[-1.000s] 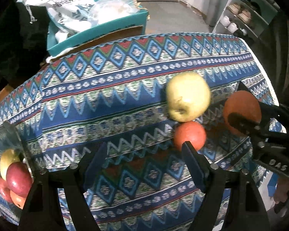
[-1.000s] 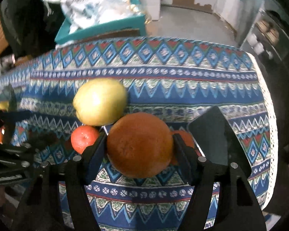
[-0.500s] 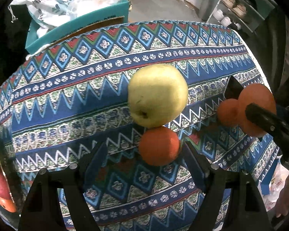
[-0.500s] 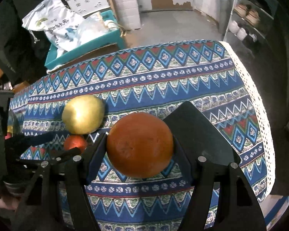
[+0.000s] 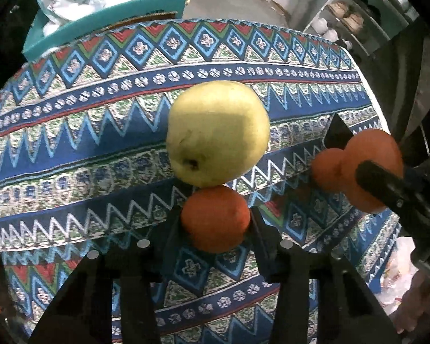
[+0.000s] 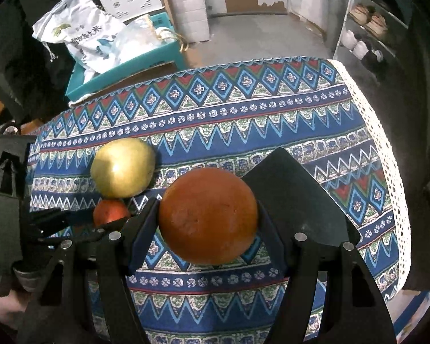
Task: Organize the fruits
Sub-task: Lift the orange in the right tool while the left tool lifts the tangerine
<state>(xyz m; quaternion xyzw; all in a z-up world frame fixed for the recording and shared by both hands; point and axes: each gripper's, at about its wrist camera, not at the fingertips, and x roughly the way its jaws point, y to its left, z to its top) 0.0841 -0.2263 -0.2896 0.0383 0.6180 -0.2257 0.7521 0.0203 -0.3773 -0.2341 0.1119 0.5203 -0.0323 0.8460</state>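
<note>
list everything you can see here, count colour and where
yellow-green apple: one, on the patterned tablecloth, touching the small orange
small orange fruit: one, between the left claw's pads
large orange fruit: one, gripped in the right claw
another small orange fruit: one, on the cloth behind the right claw
teal box: one, beyond the table, holding white printed bags
shoe rack: one, far right
claws: two, black, both shut on fruit
</note>
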